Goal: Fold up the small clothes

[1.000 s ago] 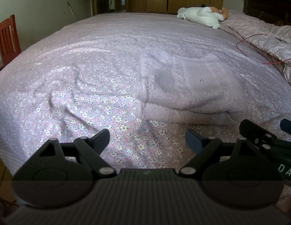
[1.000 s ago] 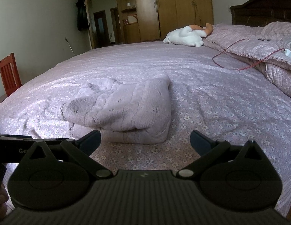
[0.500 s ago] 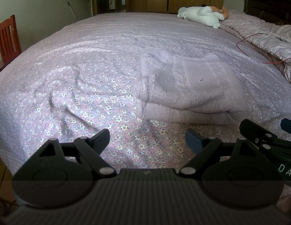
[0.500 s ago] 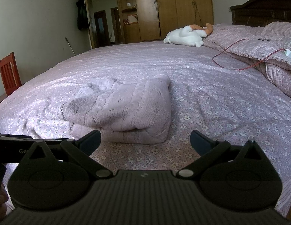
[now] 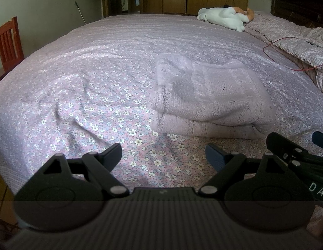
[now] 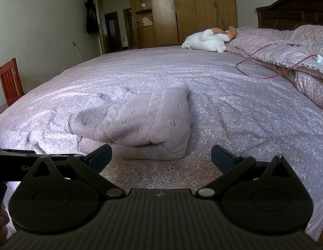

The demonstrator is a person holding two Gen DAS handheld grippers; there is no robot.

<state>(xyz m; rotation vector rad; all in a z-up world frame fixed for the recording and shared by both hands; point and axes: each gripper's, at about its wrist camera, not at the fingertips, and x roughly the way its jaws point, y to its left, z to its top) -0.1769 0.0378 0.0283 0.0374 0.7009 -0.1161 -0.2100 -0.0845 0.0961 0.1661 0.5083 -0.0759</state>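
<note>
A pale lilac knitted garment lies folded into a thick bundle on the flowered bedsheet. My left gripper hovers open in front of it, near the bed's front edge, with nothing between its fingers. In the right wrist view the same knitted garment sits just beyond my right gripper, which is also open and holds nothing. The right gripper's body shows at the right edge of the left wrist view, and the left gripper's body at the left edge of the right wrist view.
A white and orange plush toy rests at the far end of the bed. A checked quilt with a red cable lies on the right. A red wooden chair stands left of the bed; wardrobes line the back wall.
</note>
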